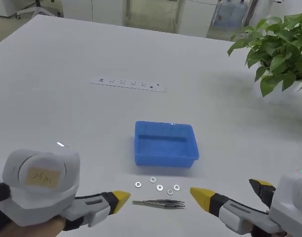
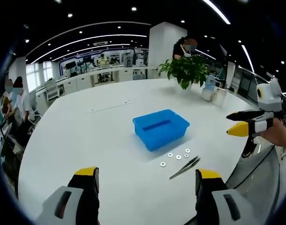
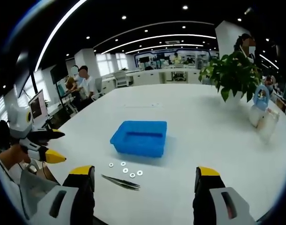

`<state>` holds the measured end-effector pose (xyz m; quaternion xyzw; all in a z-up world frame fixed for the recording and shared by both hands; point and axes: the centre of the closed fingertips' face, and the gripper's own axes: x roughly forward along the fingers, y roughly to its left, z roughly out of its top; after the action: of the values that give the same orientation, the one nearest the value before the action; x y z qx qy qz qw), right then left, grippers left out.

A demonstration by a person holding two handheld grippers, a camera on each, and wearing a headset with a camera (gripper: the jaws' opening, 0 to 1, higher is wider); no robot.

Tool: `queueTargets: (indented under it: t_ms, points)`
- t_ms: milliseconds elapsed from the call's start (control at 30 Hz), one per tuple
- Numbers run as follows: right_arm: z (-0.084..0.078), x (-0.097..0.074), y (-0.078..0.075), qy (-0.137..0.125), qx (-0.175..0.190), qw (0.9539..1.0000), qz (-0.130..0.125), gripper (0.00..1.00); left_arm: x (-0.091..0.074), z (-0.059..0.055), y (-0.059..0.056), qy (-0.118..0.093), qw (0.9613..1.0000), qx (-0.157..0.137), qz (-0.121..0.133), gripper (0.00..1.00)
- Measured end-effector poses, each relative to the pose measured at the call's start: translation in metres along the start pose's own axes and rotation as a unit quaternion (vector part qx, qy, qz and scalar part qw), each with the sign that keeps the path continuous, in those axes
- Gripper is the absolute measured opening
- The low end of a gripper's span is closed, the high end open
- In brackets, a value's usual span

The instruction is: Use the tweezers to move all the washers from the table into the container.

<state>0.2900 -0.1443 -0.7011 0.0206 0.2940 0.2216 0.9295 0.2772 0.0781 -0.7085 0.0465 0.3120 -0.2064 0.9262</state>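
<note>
I see left gripper point(image 2: 147, 172) and right gripper point(image 3: 145, 170) spread wide, empty, five tiny washers point(image 1: 159, 187) just before the blue container point(image 1: 165, 143), tweezers point(image 1: 159, 203) nearer me, left gripper's second jaw hidden in head view

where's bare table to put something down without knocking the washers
Free: the wide stretch of table left of the blue container, the band between it and the power strip, and the area to its right, short of the plant. Crowded: the front edge, where five washers and the tweezers lie close together just before the container.
</note>
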Motion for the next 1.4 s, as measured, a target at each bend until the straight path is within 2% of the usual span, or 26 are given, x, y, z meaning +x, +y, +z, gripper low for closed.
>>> queueTargets:
  t_ms: [267,433,567,733,800,833,867,1000,1033,1067,1167,1200,1233,1267,1367,1400]
  points:
    - [-0.001,0.002,0.000,0.006,-0.001,1.0000,0.000,0.87,0.007,-0.001,-0.007,0.006,0.9996,0.016,-0.024,0.71]
    - [-0.004,0.005,0.001,0.014,-0.003,0.9999,0.003,0.86,0.016,-0.007,-0.015,0.019,0.9981,0.029,-0.051,0.53]
    - [-0.007,0.008,0.000,0.020,-0.003,0.9998,0.003,0.85,0.025,-0.015,-0.023,0.039,0.9950,0.041,-0.082,0.37]
    - [-0.018,0.014,0.003,0.043,-0.006,0.9989,0.016,0.76,0.043,-0.028,-0.036,0.071,0.9850,0.096,-0.124,0.19]
    - [-0.020,0.015,0.006,0.051,-0.012,0.9984,0.022,0.73,0.052,-0.032,-0.038,0.074,0.9816,0.118,-0.130,0.16]
    - [-0.020,0.015,0.007,0.052,-0.017,0.9982,0.026,0.71,0.057,-0.033,-0.041,0.076,0.9780,0.131,-0.143,0.14]
    - [-0.019,0.016,0.008,0.052,-0.020,0.9981,0.027,0.67,0.060,-0.035,-0.043,0.077,0.9771,0.134,-0.146,0.11]
    - [-0.023,0.018,0.013,0.065,-0.042,0.9962,0.039,0.58,0.075,-0.045,-0.055,0.099,0.9626,0.174,-0.182,0.14]
    - [-0.024,0.019,0.014,0.065,-0.047,0.9959,0.041,0.54,0.078,-0.046,-0.056,0.101,0.9617,0.175,-0.184,0.14]
    - [-0.024,0.019,0.015,0.067,-0.054,0.9953,0.043,0.51,0.082,-0.050,-0.058,0.109,0.9581,0.183,-0.191,0.13]
    - [-0.027,0.020,0.019,0.074,-0.066,0.9935,0.055,0.41,0.089,-0.052,-0.063,0.108,0.9539,0.195,-0.201,0.12]
    - [-0.028,0.021,0.020,0.074,-0.072,0.9932,0.054,0.39,0.090,-0.057,-0.066,0.119,0.9487,0.203,-0.211,0.12]
    - [-0.029,0.021,0.021,0.076,-0.076,0.9926,0.056,0.36,0.092,-0.058,-0.066,0.120,0.9469,0.210,-0.212,0.12]
    - [-0.030,0.021,0.021,0.080,-0.078,0.9920,0.059,0.35,0.095,-0.060,-0.068,0.119,0.9440,0.219,-0.216,0.10]
    - [-0.032,0.022,0.023,0.083,-0.074,0.9917,0.064,0.34,0.099,-0.067,-0.069,0.130,0.9394,0.224,-0.224,0.08]
    - [-0.032,0.022,0.023,0.083,-0.074,0.9916,0.065,0.34,0.100,-0.071,-0.068,0.137,0.9364,0.230,-0.227,0.08]
